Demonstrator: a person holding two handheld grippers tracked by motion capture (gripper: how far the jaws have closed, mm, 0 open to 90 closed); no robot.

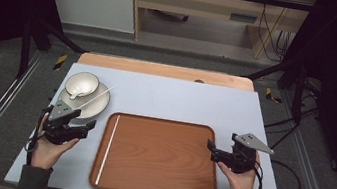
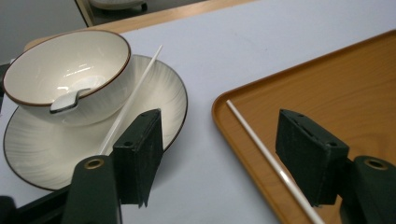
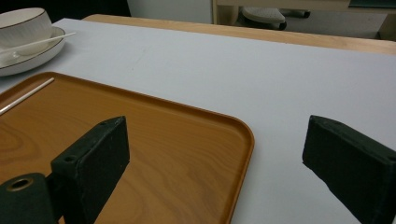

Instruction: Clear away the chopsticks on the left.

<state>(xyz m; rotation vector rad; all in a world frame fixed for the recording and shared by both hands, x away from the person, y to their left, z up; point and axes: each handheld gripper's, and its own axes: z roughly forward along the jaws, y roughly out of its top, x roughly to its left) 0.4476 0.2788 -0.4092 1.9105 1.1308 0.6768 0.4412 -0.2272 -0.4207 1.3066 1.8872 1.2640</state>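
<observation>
Wooden tray (image 1: 157, 158) sits mid-table w/ a white chopstick (image 1: 107, 149) along its left edge. White plate (image 1: 95, 106) far-left carries a brown-rimmed bowl (image 1: 82, 83) w/ spoon (image 2: 70, 100) inside, 2nd chopstick (image 1: 96, 98) leaning across. Left gripper (image 1: 92, 126) wide open, empty, just beside plate; right gripper (image 1: 210, 147) wide open, empty, at tray's right edge.

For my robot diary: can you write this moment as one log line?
left gripper: open, by plate | right gripper: open, at tray edge | chopstick: in tray
</observation>
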